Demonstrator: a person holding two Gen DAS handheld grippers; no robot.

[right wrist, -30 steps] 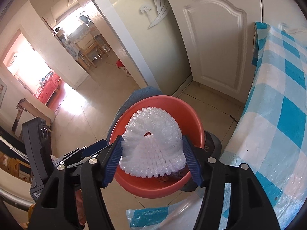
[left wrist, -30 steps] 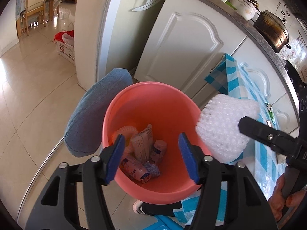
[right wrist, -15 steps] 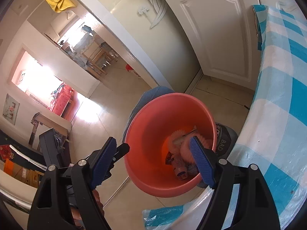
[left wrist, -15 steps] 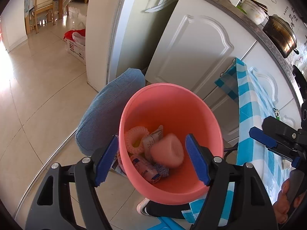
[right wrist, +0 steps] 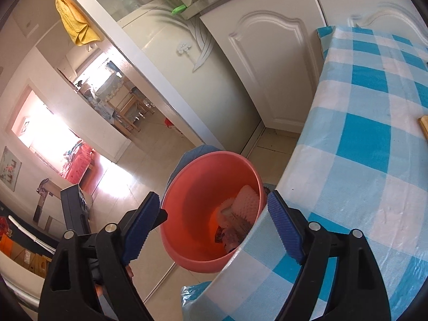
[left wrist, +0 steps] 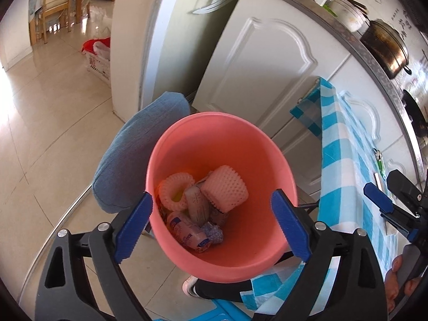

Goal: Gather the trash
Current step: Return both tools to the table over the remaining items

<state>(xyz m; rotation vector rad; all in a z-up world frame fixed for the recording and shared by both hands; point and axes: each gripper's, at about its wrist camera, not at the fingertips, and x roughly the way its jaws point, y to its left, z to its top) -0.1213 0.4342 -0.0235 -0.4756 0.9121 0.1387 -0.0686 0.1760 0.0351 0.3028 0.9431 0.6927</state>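
Observation:
A pink bucket [left wrist: 214, 117] stands on the floor beside the table. In it lie a white foam net [left wrist: 224, 188], a second foam ring [left wrist: 175, 191] and several wrappers [left wrist: 187, 230]. My left gripper [left wrist: 211, 222] hangs over the bucket's mouth. Its jaws are opening, with only the bucket far below between them. My right gripper [right wrist: 214, 211] hovers at the table's edge above the bucket [right wrist: 192, 187], jaws opening and empty. The foam net [right wrist: 247, 200] lies loose inside. One blue pad of the right gripper [left wrist: 379, 200] shows at the right of the left wrist view.
A table with a blue-and-white checked cloth [right wrist: 361, 147] fills the right side. White cabinet doors [left wrist: 267, 67] stand behind the bucket. A blue-grey cushion [left wrist: 141, 147] touches the bucket's left side. A dark shoe [left wrist: 214, 291] sits under the bucket's near edge. Tiled floor lies open to the left.
The right gripper let go of the white foam net, which dropped into the bucket, then swung right toward the table. Both grippers' jaws spread wider.

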